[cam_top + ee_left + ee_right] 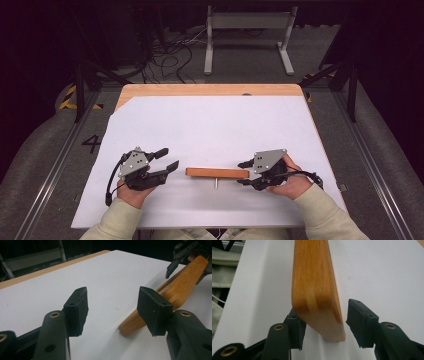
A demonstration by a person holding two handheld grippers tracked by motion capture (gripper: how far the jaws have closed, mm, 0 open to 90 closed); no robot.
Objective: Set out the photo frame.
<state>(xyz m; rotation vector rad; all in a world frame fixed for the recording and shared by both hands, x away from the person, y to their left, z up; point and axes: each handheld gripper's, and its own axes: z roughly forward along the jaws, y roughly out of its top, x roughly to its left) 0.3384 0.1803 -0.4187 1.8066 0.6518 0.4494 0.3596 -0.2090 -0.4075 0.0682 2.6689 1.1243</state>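
The wooden block (pixel 217 173) lies flat on the desk (pixel 210 125) between both hands. The right hand-held gripper (pixel 243 173) points level at its end, jaws apart around it, one pad clear. The left hand-held gripper (pixel 169 159), jaws apart and empty, sits just beside the other end.

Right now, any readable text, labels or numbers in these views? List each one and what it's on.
"4": large dark numeral on the grey floor left of the table, at.
Yellow-and-black hazard stripes on the floor by the table's far left corner: a marking, no words.
Wooden block: no print seen in any view.
White sheet: blank.
Nothing else legible.
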